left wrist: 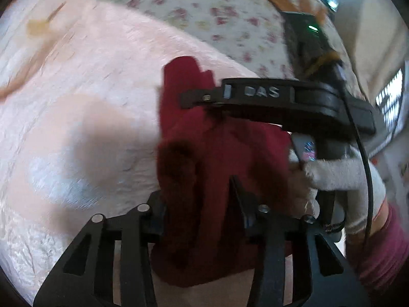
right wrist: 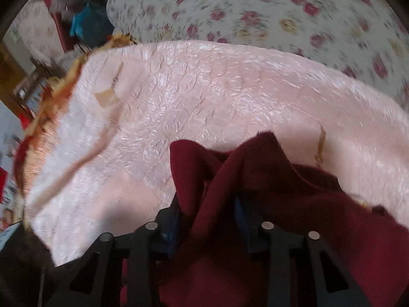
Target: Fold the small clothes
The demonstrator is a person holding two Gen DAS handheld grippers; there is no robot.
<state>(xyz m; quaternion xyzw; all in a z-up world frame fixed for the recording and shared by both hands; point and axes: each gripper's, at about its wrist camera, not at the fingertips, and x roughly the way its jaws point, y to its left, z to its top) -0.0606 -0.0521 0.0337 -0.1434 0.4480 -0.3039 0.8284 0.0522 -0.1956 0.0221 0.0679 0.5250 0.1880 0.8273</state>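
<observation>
A small dark red garment (left wrist: 217, 158) hangs bunched over the pink quilted bed cover (left wrist: 89, 102). My left gripper (left wrist: 202, 199) is shut on the red garment, cloth spilling between its fingers. The right gripper's black body, marked DAS, crosses the left wrist view (left wrist: 268, 97), held by a hand in a white glove (left wrist: 340, 171). In the right wrist view the red garment (right wrist: 255, 192) drapes over my right gripper (right wrist: 209, 212), which is shut on it; its fingertips are hidden by cloth.
A floral sheet (right wrist: 255, 12) lies beyond the pink cover (right wrist: 179, 89). The cover's edge with orange trim (right wrist: 51, 97) is at the left. Room clutter shows beyond it (right wrist: 84, 23). The frames are motion-blurred.
</observation>
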